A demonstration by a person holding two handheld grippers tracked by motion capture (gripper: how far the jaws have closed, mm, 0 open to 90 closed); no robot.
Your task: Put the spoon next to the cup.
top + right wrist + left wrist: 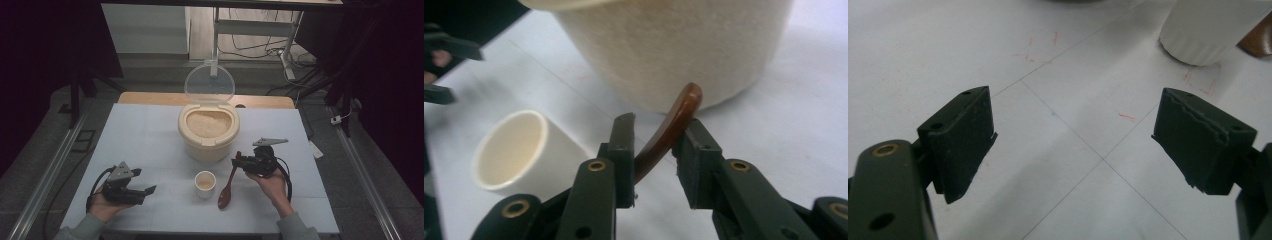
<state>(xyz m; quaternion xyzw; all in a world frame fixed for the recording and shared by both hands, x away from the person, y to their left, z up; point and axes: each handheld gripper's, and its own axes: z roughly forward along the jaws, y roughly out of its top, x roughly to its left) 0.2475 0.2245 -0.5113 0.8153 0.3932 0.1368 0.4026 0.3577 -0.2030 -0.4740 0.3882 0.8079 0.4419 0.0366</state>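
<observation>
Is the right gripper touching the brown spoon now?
Touching. In the right gripper view, the right gripper has both jaws pressed against the brown spoon handle, with no gap on either side.

The table is white, crossed by thin grey grid lines with faint red marks. A cream tub holds pale beige grain under a clear lid. Near it are a white cup, a reddish-brown spoon and black grippers.

Cup before rice bin (spoon right of cup).
</observation>
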